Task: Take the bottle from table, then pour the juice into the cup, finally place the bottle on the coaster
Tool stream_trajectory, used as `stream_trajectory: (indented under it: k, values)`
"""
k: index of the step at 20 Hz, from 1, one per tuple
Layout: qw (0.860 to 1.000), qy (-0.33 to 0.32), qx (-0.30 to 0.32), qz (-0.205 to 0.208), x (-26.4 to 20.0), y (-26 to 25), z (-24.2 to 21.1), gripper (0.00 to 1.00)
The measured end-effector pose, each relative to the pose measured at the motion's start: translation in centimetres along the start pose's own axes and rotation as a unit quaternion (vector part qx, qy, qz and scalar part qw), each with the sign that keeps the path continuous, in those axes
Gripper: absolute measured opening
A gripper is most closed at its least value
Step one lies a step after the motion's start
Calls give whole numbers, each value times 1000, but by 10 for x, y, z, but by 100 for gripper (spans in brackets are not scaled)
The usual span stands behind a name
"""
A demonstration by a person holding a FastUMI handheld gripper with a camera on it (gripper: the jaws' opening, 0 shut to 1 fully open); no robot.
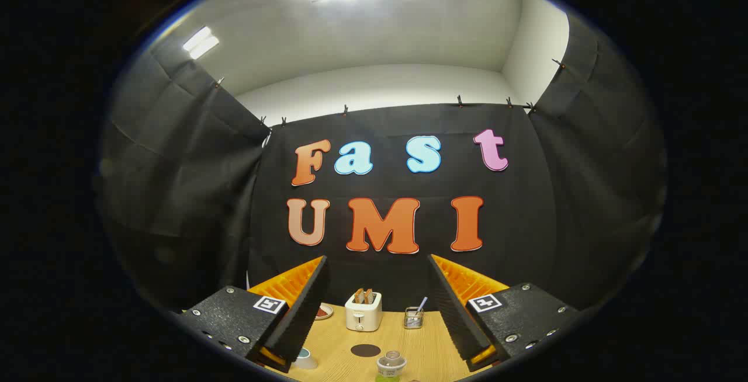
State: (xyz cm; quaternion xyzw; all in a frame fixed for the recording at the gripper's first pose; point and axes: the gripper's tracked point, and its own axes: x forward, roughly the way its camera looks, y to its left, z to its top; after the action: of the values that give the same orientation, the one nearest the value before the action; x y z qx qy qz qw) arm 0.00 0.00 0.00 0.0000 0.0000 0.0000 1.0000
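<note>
My gripper (378,306) is open, its two fingers spread wide above the wooden table (339,341), with nothing between them. Low down between the fingers I see the bottle (390,365), its clear cap on top and green juice below, standing on the table. A dark round coaster (365,350) lies just beyond the bottle, slightly to its left. The cup (304,358), pale with a bluish rim, stands close by the left finger and is partly hidden by it.
A white toaster (363,311) with toast in it stands at the table's far side. A small wire basket (414,317) with a utensil is to its right, and a small dish (323,312) to its left. The black cloth wall rises behind.
</note>
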Motion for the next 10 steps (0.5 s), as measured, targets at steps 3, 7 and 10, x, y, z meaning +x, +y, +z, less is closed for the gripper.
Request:
stream_trajectory:
  k: [3,7,10]
  values:
    - [1000,1,2,-1,0,-1,0,98]
    - [1000,2,4,2,0,-2,0,98]
    - [1000,1,3,2,-1,-3,-1,98]
